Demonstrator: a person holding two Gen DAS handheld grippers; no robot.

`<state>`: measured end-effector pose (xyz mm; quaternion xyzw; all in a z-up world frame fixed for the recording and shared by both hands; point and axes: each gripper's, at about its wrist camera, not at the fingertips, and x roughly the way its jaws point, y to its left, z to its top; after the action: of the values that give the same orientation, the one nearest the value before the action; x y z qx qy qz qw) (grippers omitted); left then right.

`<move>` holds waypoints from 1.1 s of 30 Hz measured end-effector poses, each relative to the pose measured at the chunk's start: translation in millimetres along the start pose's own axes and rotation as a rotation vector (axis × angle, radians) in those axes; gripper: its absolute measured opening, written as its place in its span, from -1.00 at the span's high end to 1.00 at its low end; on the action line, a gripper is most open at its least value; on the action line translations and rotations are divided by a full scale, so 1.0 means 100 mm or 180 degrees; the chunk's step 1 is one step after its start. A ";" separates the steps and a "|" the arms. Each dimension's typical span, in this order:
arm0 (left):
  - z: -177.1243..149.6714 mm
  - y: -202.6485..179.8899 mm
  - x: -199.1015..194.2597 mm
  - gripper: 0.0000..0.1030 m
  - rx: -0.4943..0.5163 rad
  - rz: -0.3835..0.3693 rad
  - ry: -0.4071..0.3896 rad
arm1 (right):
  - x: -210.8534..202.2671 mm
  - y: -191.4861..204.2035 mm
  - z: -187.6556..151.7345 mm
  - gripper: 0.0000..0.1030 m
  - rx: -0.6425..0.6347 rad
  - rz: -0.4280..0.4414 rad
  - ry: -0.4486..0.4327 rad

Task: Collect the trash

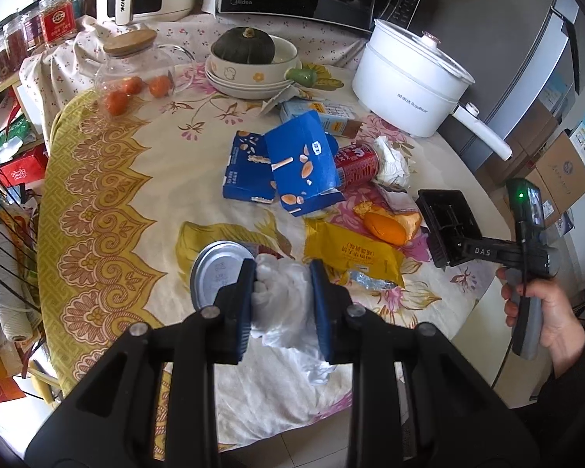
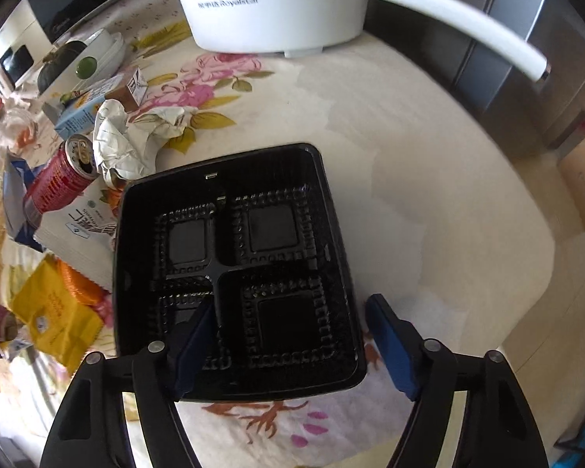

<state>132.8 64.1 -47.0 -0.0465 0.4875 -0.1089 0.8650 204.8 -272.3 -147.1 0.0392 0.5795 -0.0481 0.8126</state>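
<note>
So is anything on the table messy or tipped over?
Yes. A red can lies on its side beside crumpled paper, and two blue boxes sit torn open and tilted mid-table, among loose wrappers.

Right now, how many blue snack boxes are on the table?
2: one blue snack box lies flat at mid-table, the other blue snack box leans against its right side. More may be hidden under other trash.

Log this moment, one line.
left tool: shut on white plastic bag | right tool: open, straddling black tray wall | table: trash remaining
</note>
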 end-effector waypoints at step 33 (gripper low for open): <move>-0.16 -0.57 -0.16 0.38 0.0518 -0.0005 -0.0183 | -1.22 -0.77 -0.64 -0.14 0.0136 0.0356 -0.0413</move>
<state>102.9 12.4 -31.9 0.0204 0.4520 -0.1475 0.8795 95.6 -337.2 -53.3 0.0857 0.5213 -0.0174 0.8489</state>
